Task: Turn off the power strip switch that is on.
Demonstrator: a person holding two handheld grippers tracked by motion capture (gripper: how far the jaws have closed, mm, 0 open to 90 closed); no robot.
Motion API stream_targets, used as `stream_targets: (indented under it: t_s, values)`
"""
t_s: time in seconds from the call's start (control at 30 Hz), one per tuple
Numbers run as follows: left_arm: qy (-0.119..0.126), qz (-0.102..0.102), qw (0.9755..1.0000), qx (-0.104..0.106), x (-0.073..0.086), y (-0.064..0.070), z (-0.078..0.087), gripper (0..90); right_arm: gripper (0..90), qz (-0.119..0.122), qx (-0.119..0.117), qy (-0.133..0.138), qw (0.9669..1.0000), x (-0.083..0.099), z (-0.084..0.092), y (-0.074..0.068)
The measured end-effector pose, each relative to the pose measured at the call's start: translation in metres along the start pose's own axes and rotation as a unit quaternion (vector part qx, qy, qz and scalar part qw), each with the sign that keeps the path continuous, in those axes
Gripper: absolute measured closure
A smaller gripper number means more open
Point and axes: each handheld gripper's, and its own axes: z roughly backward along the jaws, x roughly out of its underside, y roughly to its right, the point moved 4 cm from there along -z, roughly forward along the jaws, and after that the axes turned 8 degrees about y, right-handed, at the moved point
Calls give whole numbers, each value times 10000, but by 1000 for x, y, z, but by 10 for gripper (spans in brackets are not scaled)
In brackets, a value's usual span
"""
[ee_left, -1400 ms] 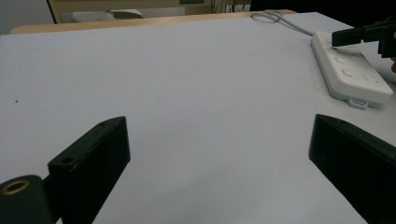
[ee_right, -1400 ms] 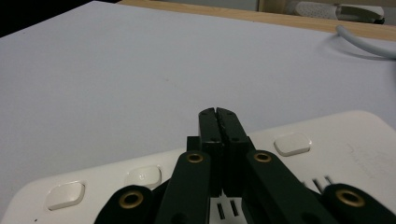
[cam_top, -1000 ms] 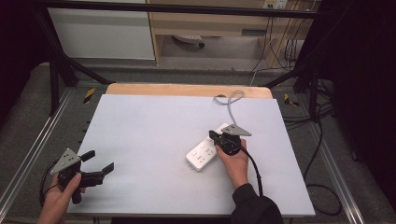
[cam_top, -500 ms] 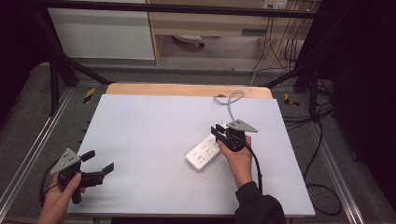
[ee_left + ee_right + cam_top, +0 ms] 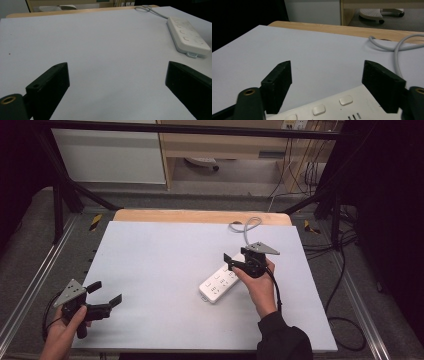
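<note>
White plastic power strip (image 5: 220,283) with grey cord: flat on grey bench (image 5: 150,265), released. Right hand-held gripper (image 5: 239,263): jaws just spread, lifted above it. Left hand-held gripper (image 5: 106,296): spread, idle.

White power strip (image 5: 219,283) with pale grey cable (image 5: 246,227), light grey table (image 5: 165,255), black fingers (image 5: 277,82).

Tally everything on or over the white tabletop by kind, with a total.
Power strip, white, with its grey cable: 1
Handheld grippers, black: 2, the left gripper and the right gripper, both with jaws apart and nothing between them
Total: 3
</note>
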Motion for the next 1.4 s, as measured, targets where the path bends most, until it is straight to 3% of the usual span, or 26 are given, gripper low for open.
stream_targets:
  t_s: [0.13,0.27,0.77,1.4]
  values:
    - [-4,-1,10000,2,0,0,0,54,84,18,47,-62,10000,-6,3,1]
    - [-4,3,10000,-1,0,0,0,54,44,55,44,-31,10000,-11,9,2]
    - [1,5,10000,-5,0,0,0,54,66,139,154,186,9996,-25,40,22]
    - [-6,6,10000,-14,0,0,0,54,82,194,337,401,9984,-22,84,52]
